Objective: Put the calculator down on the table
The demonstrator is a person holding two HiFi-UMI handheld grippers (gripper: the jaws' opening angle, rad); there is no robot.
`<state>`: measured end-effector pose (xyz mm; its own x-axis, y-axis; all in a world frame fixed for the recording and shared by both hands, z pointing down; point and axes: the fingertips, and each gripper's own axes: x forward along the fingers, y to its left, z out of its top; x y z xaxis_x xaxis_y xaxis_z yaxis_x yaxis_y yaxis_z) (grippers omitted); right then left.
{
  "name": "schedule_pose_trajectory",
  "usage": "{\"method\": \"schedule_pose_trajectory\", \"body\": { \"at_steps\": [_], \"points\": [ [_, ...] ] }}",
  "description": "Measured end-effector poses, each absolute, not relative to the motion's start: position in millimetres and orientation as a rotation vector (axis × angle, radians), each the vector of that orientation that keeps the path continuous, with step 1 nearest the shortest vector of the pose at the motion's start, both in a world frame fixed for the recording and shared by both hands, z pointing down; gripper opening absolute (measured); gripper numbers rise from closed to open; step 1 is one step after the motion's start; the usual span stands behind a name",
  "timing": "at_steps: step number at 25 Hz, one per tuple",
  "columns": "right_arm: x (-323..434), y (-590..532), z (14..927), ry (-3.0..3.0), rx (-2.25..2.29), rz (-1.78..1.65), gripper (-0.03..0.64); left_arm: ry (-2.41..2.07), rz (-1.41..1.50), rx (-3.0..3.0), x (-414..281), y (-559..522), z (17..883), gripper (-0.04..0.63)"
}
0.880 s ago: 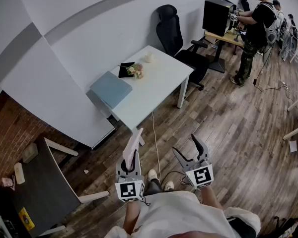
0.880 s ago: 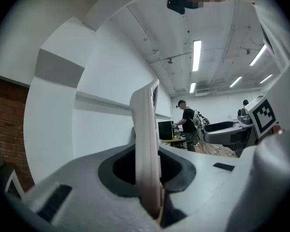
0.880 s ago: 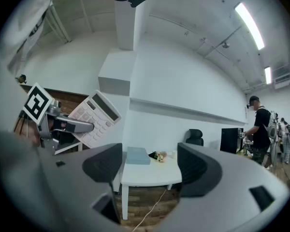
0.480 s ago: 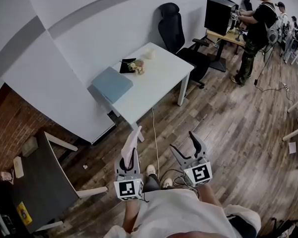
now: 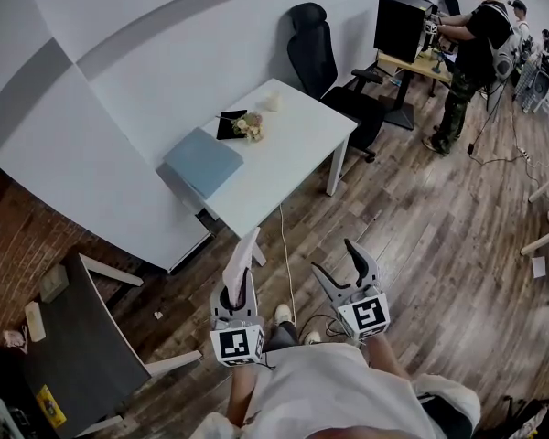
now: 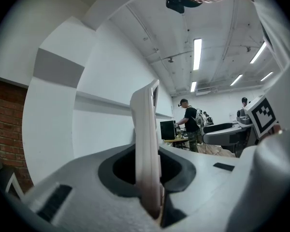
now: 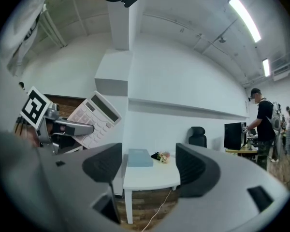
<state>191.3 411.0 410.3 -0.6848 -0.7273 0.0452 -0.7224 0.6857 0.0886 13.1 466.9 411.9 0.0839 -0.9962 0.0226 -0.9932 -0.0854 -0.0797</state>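
Floor: brown wood-plank floor [image 5: 439,236], under both sets of jaws & all round.
Wall: white wall w/ grey band [image 5: 146,71], far ahead of the jaws, behind the white surface.
Surface: white rectangular surface on white legs [image 5: 293,149], ahead of both sets of jaws, well apart from them. In R gripper view the surface [image 7: 152,175] shows thru the gap betw. the R jaws, far beyond.
2nd surface: dark grey surface w/ pale edge [image 5: 82,337], left of the L jaws.
Chair: black high-back office chair [image 5: 325,62], past the white surface's far end, ahead-right of the jaws.
Person: person in dark top [image 5: 471,53], far ahead-right of the R jaws.
Pad: light-blue flat rectangular pad [image 5: 204,162], on the white surface, at the end nearer the L jaws.
L gripper: grey two-jaw L gripper w/ marker cube [image 5: 241,286]; jaws clamped tight on the calculator's lower end.
R gripper: matching grey R gripper [image 5: 339,265], just right of the L one; jaws spread wide, nothing betw. them.
Calculator: pale rectangular desk calculator [image 5: 243,262], held edge-on betw. the L jaws, sticking out past their tips. It's in the air over the floor, not on the white surface. In R gripper view the calculator [image 7: 94,120] shows its keys & display, tilted, left of the R jaws.
Cable: thin white cable [image 5: 286,263], on the floor betw. L & R jaws.
Flowers: small pale flower bunch [image 5: 250,127], on the white surface beyond the pad.
Cup: small white cup [image 5: 274,103], farthest from the jaws.
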Motion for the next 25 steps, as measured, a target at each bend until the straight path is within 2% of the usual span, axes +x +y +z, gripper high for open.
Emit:
{"method": "schedule_pose_trajectory", "body": {
  "at_steps": [25],
  "points": [
    [108,290,416,-2.684,1.381,-0.099,0.348,1.926,-0.059,-2.436,-72,325,418,0.066]
  ]
}}
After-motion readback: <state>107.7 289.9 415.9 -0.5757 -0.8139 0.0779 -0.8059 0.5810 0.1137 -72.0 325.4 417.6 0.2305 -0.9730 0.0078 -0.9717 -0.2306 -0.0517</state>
